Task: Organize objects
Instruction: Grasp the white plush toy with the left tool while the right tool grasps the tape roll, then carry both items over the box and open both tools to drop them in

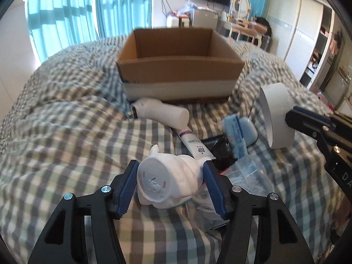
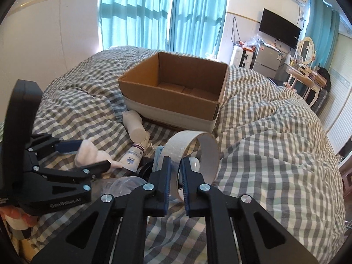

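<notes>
Cardboard marks the landmark: an open box point(image 1: 180, 66) with a pale band round its base sits on the checked quilt point(image 1: 66, 136), and the pieces to be sorted all lie on the quilt on the near side of it. Touching the box's near wall is a white bottle point(image 1: 160, 112) on its side, and just beyond the bottle, farther from the box, lies a white tube point(image 1: 194, 146) with dark lettering. Nearer again from the box, the left gripper point(image 1: 169, 182) has its blue-padded fingers closed against both sides of a white figurine point(image 1: 167, 180), which is tipped so its round base faces the camera; whether it is clear of the quilt cannot be told. To the right of the tube, still in front of the box, are a blue pack point(image 1: 238, 132), something black point(image 1: 220, 151) and a clear plastic bag point(image 1: 250, 173), all crowded together. On the box's near right, the right gripper point(image 2: 175, 176) is pinched narrowly on the wall of a white tape roll point(image 2: 193, 151), one finger outside the ring and one inside, the roll standing on edge. Blue curtains point(image 2: 154, 11) hang beyond the box.
</notes>
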A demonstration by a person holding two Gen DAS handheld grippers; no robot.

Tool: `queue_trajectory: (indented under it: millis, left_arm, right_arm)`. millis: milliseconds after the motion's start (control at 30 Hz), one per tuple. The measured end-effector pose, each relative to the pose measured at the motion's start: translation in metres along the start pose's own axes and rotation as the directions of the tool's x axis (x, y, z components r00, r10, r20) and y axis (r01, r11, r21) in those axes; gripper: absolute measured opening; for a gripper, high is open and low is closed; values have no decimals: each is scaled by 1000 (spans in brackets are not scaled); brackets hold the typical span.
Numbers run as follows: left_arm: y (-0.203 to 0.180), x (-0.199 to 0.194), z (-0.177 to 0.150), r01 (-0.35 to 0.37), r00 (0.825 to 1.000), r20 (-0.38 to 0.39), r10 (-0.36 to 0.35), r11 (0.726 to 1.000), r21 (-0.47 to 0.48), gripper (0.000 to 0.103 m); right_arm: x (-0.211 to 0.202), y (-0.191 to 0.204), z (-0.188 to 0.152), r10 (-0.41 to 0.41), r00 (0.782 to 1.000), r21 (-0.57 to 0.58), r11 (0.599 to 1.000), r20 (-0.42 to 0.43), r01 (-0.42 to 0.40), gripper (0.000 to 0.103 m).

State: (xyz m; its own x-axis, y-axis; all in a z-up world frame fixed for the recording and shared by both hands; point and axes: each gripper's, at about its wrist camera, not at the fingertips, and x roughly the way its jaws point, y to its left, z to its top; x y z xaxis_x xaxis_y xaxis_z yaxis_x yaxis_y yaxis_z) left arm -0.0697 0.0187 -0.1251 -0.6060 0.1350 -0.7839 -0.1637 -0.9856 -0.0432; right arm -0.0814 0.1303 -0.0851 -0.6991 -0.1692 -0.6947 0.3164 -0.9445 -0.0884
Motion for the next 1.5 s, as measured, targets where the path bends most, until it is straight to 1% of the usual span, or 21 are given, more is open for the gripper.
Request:
queue_trajectory:
  millis: [33,167,367,467,600,733,967,1067,1233,1333,1500]
  left_arm:
    - [-1,-5,2,-7,1000,15,7,1000,-1,61]
    - [1,-20,8,-43,997,64,43,999,2,61]
    - [12,-41,19,-53,991,121,56,998,-29,61]
    - [18,-42,22,-60,988,139,64,997,-39,61]
    - [23,-45,35,-78,984,155,85,996,-46,61]
    - [26,-49,56,-61,981,181,70,997,-56,61]
    - [35,-52,103,-73,970,228,83,996,-53,61]
    - [39,-48,125,-83,966,242,94,995,-55,61]
    - [42,-35,158,-69,963,258,80,996,-50,61]
    - [43,-19,172,-59,967,246,69,997,-46,61]
    - [40,16,189,-48,975,214,52,999,-23,61]
  right_arm:
    - [-5,-1,1,3,1000,-1,1000,4,-3,5]
    - [-22,-1,7,8,999,-7,1000,37,-8,5]
    - [-33,5,16,1,998,-25,1000,56,0,5]
    - [-36,7,20,-2,998,-31,1000,62,4,5]
    - [-40,5,32,10,997,-31,999,80,-7,4]
    - [-39,2,58,1,995,-56,998,96,5,4]
    - [-35,-6,116,-28,991,-86,996,130,39,4]
    - [-27,-7,141,-31,989,-93,995,142,45,4]
    - [-5,-11,176,-30,990,-100,994,137,44,4]
    - [18,-13,196,-30,992,-107,993,120,43,4]
    - [62,-20,219,-34,996,-107,993,83,42,4]
